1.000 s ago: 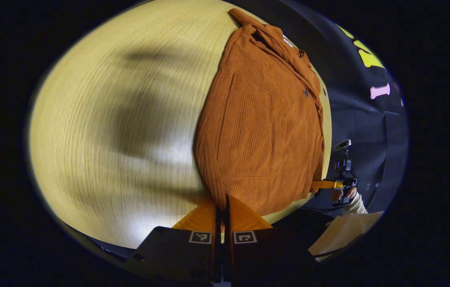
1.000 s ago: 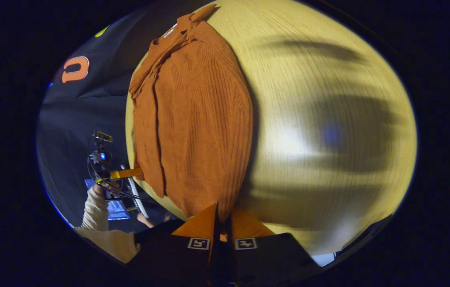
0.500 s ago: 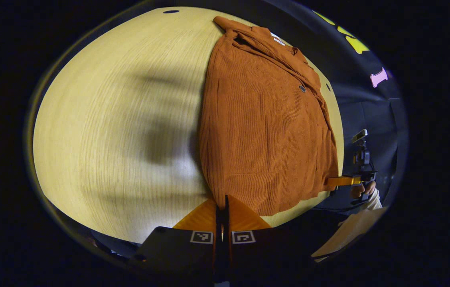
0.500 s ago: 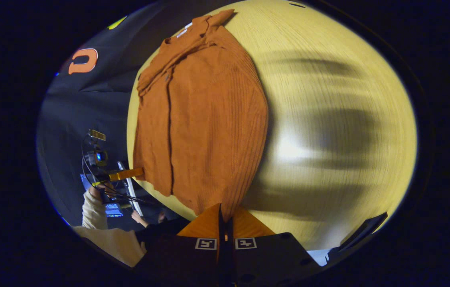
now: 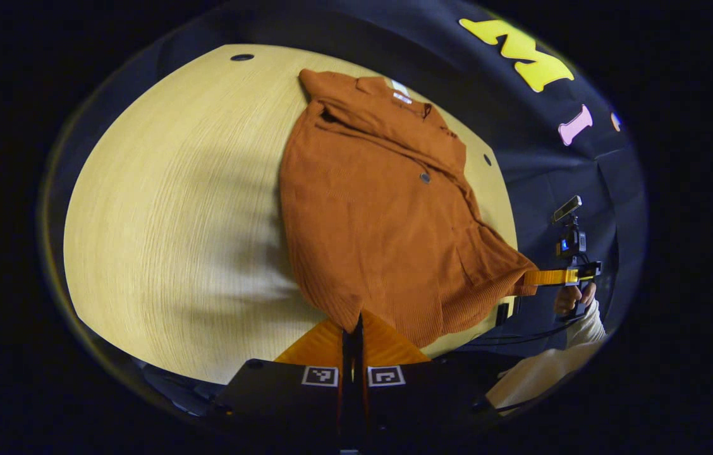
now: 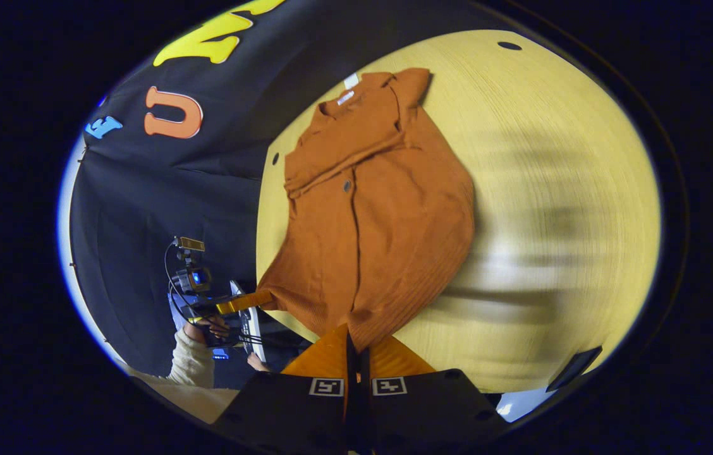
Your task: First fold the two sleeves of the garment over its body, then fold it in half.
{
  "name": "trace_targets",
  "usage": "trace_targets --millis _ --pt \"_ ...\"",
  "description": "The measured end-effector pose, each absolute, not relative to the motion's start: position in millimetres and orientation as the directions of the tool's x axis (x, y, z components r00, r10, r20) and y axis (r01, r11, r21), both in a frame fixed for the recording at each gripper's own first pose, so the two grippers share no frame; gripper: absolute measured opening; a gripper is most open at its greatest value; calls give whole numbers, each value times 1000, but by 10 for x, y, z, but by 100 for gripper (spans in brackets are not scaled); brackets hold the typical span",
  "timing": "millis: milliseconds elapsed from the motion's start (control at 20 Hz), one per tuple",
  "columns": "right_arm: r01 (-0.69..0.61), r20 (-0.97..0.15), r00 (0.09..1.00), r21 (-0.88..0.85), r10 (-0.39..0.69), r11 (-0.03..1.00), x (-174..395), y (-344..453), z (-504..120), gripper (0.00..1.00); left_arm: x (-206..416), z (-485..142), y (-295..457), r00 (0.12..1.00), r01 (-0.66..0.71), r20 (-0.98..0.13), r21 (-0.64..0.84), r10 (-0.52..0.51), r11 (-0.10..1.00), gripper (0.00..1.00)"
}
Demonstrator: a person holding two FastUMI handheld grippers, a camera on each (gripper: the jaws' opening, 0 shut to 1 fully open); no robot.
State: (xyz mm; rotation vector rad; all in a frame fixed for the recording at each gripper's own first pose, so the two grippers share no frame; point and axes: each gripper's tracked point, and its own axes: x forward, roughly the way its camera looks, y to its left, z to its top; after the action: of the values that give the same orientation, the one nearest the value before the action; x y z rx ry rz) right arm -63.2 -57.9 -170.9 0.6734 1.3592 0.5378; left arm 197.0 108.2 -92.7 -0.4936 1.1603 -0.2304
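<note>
White neck tag [image 5: 400,93], text unreadable

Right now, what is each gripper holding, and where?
Both hold the orange garment by its near hem: left gripper at one corner, right gripper at the other.

We are in a recording booth rather than a lived-in room. Ahead of our left gripper [image 5: 352,328] lies a pale wood-grain table [image 5: 173,208] with small round holes in its top, and beyond its far edge hangs the booth's black cloth wall [image 5: 546,164], closing the space off. To the left of our right gripper [image 6: 353,344], past the table edge, that same black cloth [image 6: 141,189] drops behind a rig carrying a small camera and trailing cables [image 6: 189,278], with a lit screen low beside it. Nothing homely surrounds us: just table, cloth and recording gear.
</note>
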Motion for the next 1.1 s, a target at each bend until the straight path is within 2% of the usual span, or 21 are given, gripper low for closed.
trace_targets --millis 400,650,850,1100 --pt "-13 -693 224 701 685 713 388 -304 -1307 1 3041 -343 1118 481 -69 -794 -457 -371 887 3" --pt "-17 -693 268 691 669 723 1130 -133 -1301 1 3784 -279 1135 489 -66 -797 -440 -356 895 3" --pt "23 -675 335 703 657 711 1850 -20 -1338 1 4414 -199 1198 504 -36 -783 -442 -365 897 3" --pt "49 -626 465 724 626 688 2816 -9 -1221 1 5326 -73 1340 560 -6 -743 -446 -366 895 3"
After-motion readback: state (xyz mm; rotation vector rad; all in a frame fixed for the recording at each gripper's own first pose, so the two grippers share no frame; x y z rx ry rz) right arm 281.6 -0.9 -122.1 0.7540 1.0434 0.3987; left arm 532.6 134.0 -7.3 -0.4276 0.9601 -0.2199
